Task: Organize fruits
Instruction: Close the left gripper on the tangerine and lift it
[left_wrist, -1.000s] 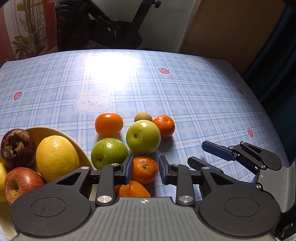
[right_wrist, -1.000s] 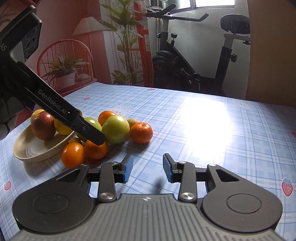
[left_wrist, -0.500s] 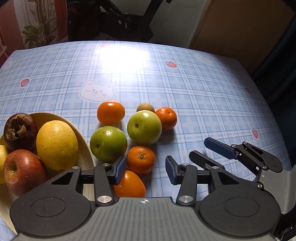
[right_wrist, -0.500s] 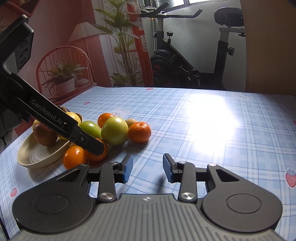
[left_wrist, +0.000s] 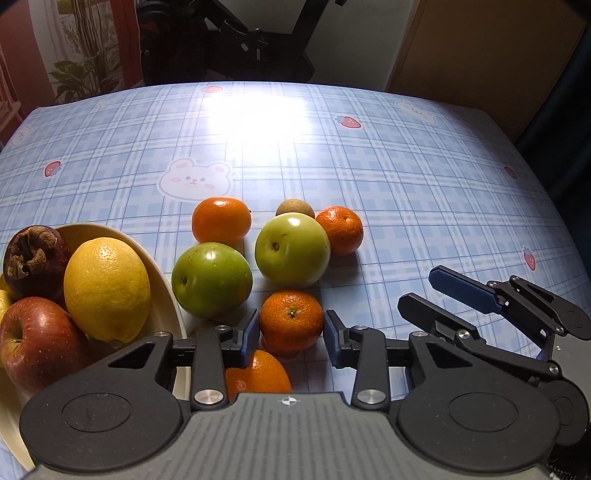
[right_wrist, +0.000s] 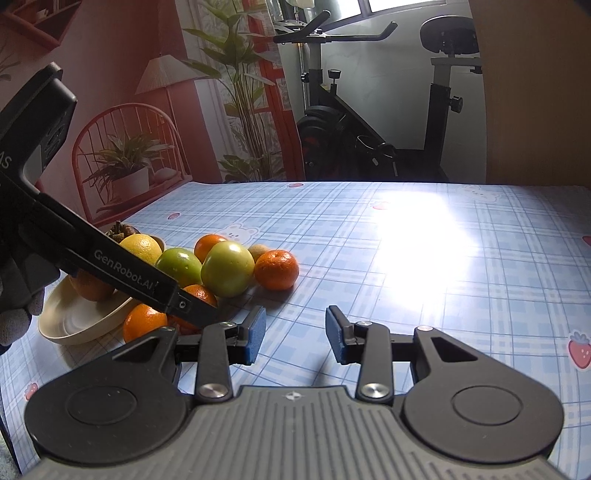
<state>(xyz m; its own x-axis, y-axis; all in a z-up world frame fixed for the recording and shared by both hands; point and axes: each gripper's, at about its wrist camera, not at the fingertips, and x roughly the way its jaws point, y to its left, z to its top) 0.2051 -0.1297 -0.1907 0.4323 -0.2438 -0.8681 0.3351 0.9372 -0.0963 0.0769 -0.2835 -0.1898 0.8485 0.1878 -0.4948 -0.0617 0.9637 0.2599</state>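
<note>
1. To your left, the bowl (left_wrist: 168, 295) sits on the table (left_wrist: 406, 184) with a lemon (left_wrist: 107, 290), an apple (left_wrist: 37, 343) and a dried fruit (left_wrist: 35, 256) in it.
2. Just right of the bowl lie two round fruits (left_wrist: 212, 280), side by side.
3. Behind them lie two tangerines (left_wrist: 221, 220) with a small fruit (left_wrist: 294, 208) between.
4. In front, a tangerine (left_wrist: 291, 319) sits between your left gripper's (left_wrist: 291, 338) closing jaws.
5. Your right gripper (right_wrist: 295, 334) hovers over bare table.
</note>
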